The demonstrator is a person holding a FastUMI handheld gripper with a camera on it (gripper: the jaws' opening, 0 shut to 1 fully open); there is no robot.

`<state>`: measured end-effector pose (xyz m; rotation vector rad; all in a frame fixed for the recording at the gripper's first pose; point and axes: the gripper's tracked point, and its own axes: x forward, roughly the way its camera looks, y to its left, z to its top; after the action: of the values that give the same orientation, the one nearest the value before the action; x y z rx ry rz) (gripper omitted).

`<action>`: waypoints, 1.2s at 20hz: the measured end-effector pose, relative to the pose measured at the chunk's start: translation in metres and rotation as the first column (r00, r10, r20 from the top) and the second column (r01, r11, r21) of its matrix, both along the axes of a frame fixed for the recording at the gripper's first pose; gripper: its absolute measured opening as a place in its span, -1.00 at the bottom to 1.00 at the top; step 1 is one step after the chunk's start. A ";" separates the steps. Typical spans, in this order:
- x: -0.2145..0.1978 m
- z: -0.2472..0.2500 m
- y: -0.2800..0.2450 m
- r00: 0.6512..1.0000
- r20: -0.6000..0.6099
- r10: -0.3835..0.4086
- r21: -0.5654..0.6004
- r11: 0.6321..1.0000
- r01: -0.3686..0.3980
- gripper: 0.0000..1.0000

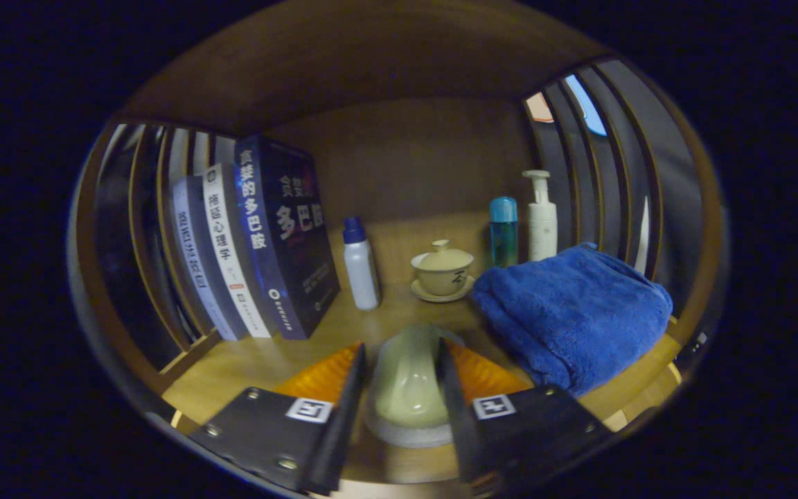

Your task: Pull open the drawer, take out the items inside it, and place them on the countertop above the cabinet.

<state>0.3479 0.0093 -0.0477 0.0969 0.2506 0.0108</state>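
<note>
Three books [253, 249] beside, blue towel [572, 315] beside, tool [402, 378] clamped on pale cup [409, 381].

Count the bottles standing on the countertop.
3: a white bottle with blue cap beside the books; a teal bottle and a white pump bottle behind the blue towel. The towel may hide more.

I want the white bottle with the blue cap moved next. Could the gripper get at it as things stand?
Probably not yet: the gripper is shut on a pale cup. Otherwise the way looks free, with bare countertop leading to the white bottle beside the books.
</note>
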 end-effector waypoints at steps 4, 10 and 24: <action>-0.026 0.001 -0.008 0.998 -0.041 -0.043 -0.032 0.999 0.042 1.00; -0.084 0.016 -0.021 0.997 -0.065 -0.031 -0.016 0.999 0.030 1.00; -0.242 0.052 -0.021 0.999 -0.038 0.021 0.045 0.999 -0.019 0.99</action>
<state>0.1060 -0.0120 0.0039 0.1387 0.2900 0.0344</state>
